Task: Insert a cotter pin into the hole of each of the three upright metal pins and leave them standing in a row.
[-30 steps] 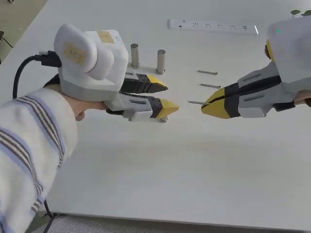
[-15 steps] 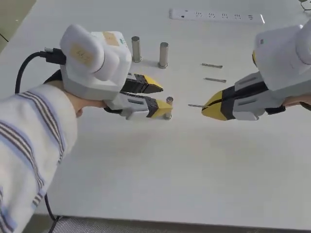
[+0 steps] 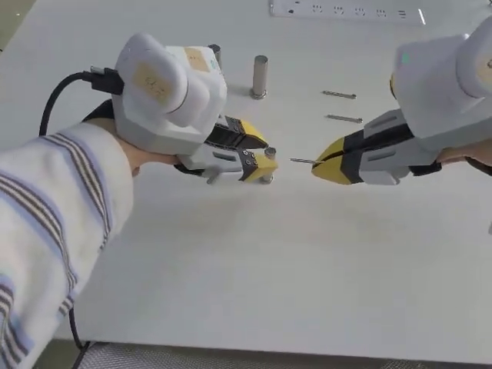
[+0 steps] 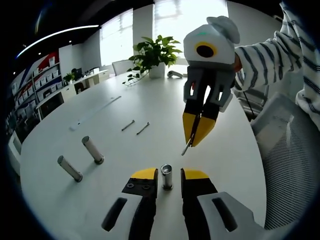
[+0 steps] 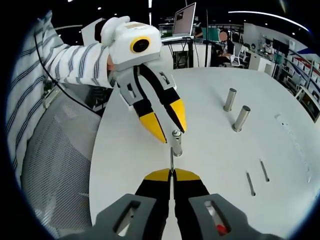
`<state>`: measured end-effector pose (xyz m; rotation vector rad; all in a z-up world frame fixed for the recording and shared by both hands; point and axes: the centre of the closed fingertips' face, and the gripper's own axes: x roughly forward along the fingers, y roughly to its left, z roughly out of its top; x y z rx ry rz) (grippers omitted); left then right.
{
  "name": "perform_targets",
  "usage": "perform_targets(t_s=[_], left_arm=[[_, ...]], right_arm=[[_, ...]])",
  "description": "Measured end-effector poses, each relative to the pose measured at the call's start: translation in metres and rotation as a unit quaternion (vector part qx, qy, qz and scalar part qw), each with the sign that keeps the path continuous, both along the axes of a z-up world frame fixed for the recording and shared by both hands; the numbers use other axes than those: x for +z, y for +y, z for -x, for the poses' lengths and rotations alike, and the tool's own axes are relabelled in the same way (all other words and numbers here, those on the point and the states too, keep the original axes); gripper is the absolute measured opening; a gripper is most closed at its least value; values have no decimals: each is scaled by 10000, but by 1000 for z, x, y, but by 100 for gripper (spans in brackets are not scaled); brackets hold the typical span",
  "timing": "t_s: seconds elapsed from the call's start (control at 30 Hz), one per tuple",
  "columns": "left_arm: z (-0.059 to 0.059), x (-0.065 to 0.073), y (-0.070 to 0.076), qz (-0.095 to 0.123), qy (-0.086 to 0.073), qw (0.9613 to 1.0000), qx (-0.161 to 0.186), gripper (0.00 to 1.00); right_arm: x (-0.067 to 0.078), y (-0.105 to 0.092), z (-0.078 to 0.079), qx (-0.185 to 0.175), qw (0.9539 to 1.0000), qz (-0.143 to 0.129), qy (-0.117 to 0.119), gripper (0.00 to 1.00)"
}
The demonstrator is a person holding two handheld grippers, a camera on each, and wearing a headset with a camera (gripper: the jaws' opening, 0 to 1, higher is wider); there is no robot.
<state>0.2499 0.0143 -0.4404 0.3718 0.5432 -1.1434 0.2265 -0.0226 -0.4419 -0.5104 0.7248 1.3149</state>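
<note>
**You hold a cotter pin just short of a bracketed metal pin, near the middle of the desk (image 3: 269, 261).**

Your right gripper (image 3: 317, 163) is pinched flat on the cotter pin (image 3: 301, 161), whose tip stops just short of the metal pin (image 3: 270, 154). Your left gripper (image 3: 263, 151) sits narrow on either side of that pin, with slivers of gap. The pin's hole is too small to make out. Towards the far edge, one upright pin (image 3: 260, 75) stands clear and the other upright pin (image 3: 214, 51) is half hidden behind your left gripper. Two loose cotter pins (image 3: 339, 94) lie nearby, and the power strip (image 3: 346, 11) is cut off at the top of the head view.
</note>
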Motion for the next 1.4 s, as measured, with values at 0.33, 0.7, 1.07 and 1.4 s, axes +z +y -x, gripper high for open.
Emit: perform_targets(t_s=[0.33,0.7,1.07,1.4], left_arm=[[-4,1,-2,-69,-69,9999,-59,6],[-11,-2,5,-130,-84,9998,-144,6],[-11,-4,5,-174,-143,9996,-188,6],[-8,-5,6,-173,-108,9997,-129,6]], right_arm=[[0,1,-4,53,10000,79,-18,0],[-1,12,-15,146,9997,100,-153,0],[-5,22,-19,296,9993,97,-225,0],[-12,27,-24,316,9992,82,-241,0]])
